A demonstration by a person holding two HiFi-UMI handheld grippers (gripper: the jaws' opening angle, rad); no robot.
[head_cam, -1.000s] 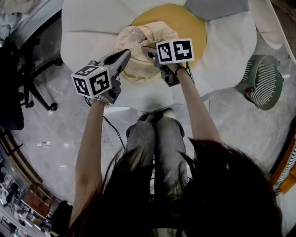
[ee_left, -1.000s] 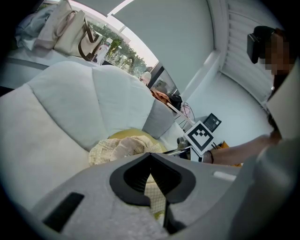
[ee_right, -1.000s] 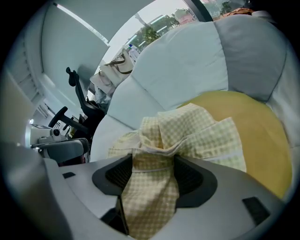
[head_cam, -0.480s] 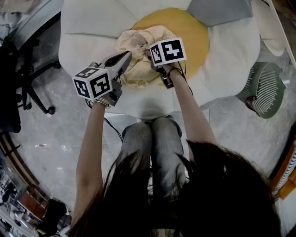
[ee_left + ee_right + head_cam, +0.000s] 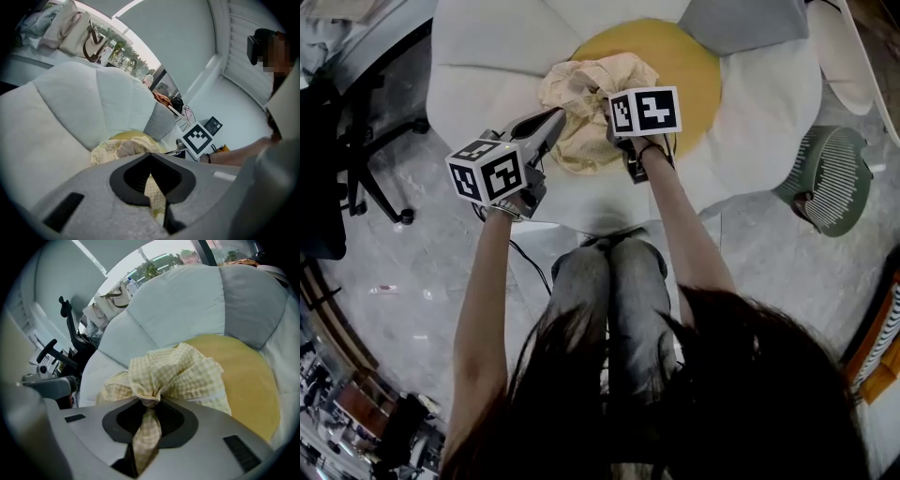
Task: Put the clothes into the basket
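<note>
A yellow checked garment lies crumpled on the yellow middle of a white flower-shaped cushion. My left gripper reaches its near left edge and is shut on a fold of it; the cloth runs down between the left gripper's jaws. My right gripper is at the garment's right side, its jaws closing. In the right gripper view a gathered bunch of the garment is pinched in the right gripper and hangs through it. A green basket stands on the floor at the right.
White petals and a grey petal ring the cushion. An office chair base stands on the floor at the left. The person's knees are close to the cushion's front edge. Bags sit far behind.
The right gripper's jaws have closed onto the garment and gathered it into a bunch. The left gripper has stayed where it was, still on the cloth.
</note>
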